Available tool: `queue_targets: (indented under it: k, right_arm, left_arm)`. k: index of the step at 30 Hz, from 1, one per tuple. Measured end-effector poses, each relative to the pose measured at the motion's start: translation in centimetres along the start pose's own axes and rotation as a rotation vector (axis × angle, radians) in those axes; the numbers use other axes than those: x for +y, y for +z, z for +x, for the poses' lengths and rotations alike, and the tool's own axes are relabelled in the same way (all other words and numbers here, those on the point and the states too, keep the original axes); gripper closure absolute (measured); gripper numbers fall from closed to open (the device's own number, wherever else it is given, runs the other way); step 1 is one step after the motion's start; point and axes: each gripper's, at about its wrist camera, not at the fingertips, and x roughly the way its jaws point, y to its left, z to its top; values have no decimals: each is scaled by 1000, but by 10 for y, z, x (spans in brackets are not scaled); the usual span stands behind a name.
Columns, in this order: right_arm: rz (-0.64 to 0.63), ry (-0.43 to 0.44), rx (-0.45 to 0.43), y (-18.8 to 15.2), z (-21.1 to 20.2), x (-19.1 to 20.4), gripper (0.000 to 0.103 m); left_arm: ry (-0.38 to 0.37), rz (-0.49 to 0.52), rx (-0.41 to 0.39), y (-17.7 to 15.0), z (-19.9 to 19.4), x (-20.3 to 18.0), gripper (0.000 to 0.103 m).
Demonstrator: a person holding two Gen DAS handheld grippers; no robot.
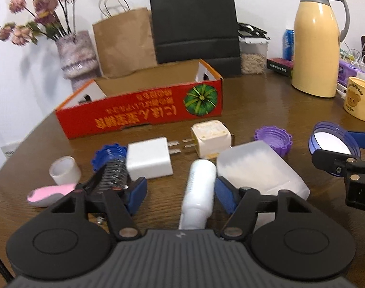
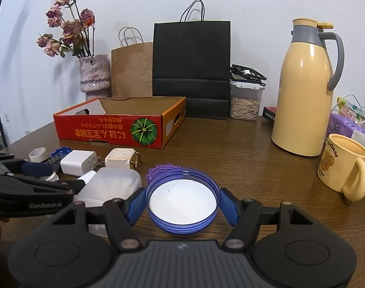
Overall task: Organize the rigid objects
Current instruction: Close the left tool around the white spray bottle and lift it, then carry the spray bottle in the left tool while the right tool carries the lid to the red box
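Wooden table (image 2: 230, 158), blue lid (image 2: 182, 199) (gripped) between fingers

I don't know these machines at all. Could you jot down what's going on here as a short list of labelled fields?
Setting: brown wooden table
Left gripper: open, its fingers on either side of a white bottle, not clamped
Right gripper: shut on a blue lid
Likely container: red cardboard box, open on top; nothing visible inside from here
Loose items: white charger, cream plug cube, purple cap, tape roll
Background: yellow thermos, bear mug
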Motion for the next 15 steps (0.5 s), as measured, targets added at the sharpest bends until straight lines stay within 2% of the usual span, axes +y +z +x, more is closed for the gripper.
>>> queue_targets:
  k: [3,6,7,8,11,12,13,15]
  right_arm:
    - [0,1,0,0,0,0,38]
    - [-3,4,-1,0,0,0,38]
    - [-5,6,-1,0,0,0,38]
    - [-8,7,-2,-1,0,1,38]
    - [-15,7,-1,-2,1,2,38]
    - [-17,7,-2,-3,1,2,38]
    - [-19,6,-5,-3,0,3,38]
    - [-22,3,-11,-4,0,4,38]
  left_arm:
    - [-46,-25,33,0,7,5,39]
    - [-79,-47,57,-1,13,9,48]
    - [-94,-55,72,-2,15,10,54]
    - [-103,-61,76,-3,16,11,55]
    - [-109,-66,74,-3,16,12,61]
    - [-111,-68,72,-3,16,12,69]
    - [-111,-71,69,-4,15,13,72]
    - [-114,-75,67,-3,15,14,72]
